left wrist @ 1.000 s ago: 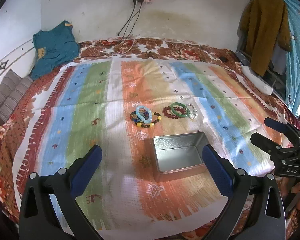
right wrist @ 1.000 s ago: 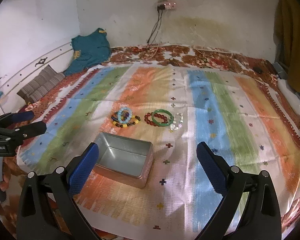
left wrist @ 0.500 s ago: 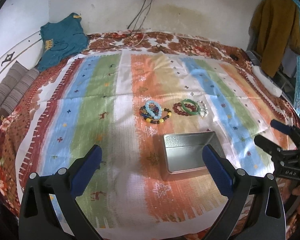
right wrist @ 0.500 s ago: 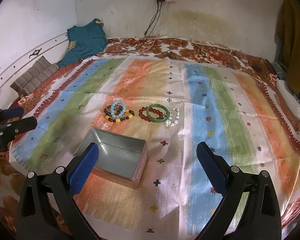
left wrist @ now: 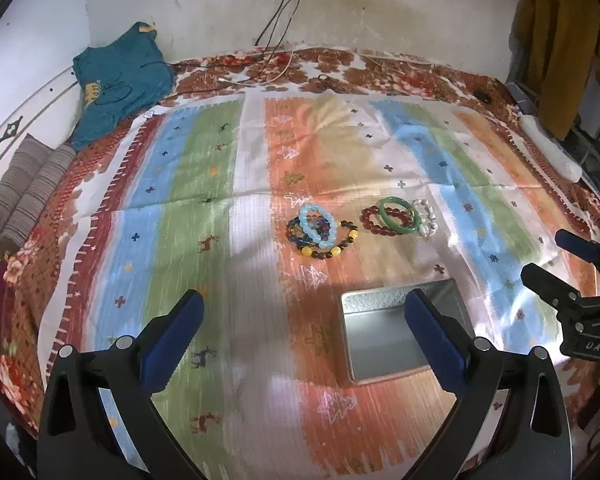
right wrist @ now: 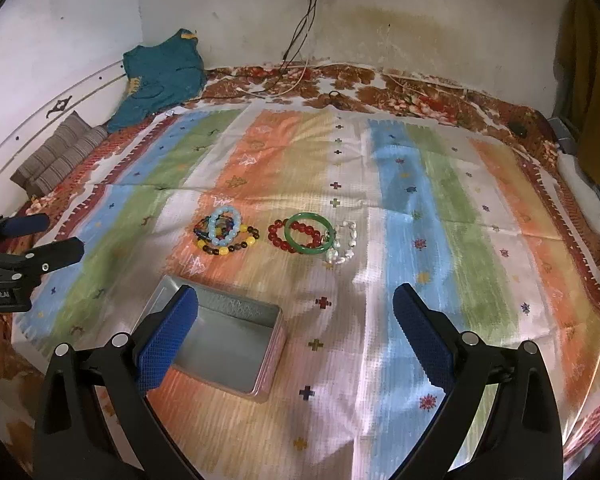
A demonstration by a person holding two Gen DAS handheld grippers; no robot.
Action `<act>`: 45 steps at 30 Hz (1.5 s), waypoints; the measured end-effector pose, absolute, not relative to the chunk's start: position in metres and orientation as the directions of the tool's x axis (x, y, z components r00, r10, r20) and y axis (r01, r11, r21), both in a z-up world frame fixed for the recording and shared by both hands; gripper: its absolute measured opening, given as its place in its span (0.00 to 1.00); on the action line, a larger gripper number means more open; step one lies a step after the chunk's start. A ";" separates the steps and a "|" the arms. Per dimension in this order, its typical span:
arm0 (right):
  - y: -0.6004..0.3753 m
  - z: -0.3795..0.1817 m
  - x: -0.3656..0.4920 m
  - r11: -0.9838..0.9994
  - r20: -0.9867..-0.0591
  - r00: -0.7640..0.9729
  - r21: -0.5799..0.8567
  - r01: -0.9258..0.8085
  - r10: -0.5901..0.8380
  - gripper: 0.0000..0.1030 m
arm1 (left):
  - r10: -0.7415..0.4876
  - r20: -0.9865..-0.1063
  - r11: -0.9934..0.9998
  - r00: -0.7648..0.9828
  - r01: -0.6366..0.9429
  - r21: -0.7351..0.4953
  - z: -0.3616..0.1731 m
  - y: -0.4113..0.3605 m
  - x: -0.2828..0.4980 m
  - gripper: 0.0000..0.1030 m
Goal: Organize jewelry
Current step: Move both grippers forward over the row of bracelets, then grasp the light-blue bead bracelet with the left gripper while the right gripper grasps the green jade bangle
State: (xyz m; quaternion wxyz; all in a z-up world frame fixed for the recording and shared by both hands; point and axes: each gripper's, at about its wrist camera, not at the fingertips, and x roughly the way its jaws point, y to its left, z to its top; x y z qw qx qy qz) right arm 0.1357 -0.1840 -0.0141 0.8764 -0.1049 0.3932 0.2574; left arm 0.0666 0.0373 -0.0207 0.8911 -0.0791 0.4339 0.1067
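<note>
An open, empty metal tin lies on the striped cloth. Behind it sit two bracelet piles. The left pile has a light-blue bead bracelet on dark and yellow bead bracelets. The right pile has a green bangle over a red bead bracelet, with a white pearl bracelet beside them. My left gripper is open and empty, above the cloth left of the tin. My right gripper is open and empty, right of the tin.
The striped cloth covers a floral-patterned bed against a white wall. A teal garment and a striped cushion lie at the back left. Cables hang from a wall socket. Clothes hang at the right.
Both grippers have moved forward and lower toward the bracelets, the left one also shifting left; the tin now sits nearer in both views. Both stay open and empty.
</note>
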 end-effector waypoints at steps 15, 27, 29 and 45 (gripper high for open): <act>-0.163 -0.039 0.179 0.854 -0.796 0.521 -0.010 -0.520 0.308 0.96 | 0.157 -0.822 0.957 0.548 -0.289 -0.010 -0.033 0.050 0.113 0.95; -0.149 -0.051 0.207 0.854 -0.821 0.490 -0.008 -0.520 0.291 0.96 | 0.124 -0.864 0.953 0.488 -0.300 -0.033 -0.055 0.064 0.154 0.95; -0.146 -0.055 0.214 0.855 -0.826 0.487 -0.012 -0.518 0.284 0.96 | 0.128 -0.868 0.953 0.480 -0.301 -0.026 -0.060 0.065 0.162 0.95; -0.133 -0.090 0.264 0.865 -0.861 0.447 -0.016 -0.502 0.244 0.96 | 0.120 -0.894 0.954 0.431 -0.301 -0.017 -0.101 0.090 0.208 0.95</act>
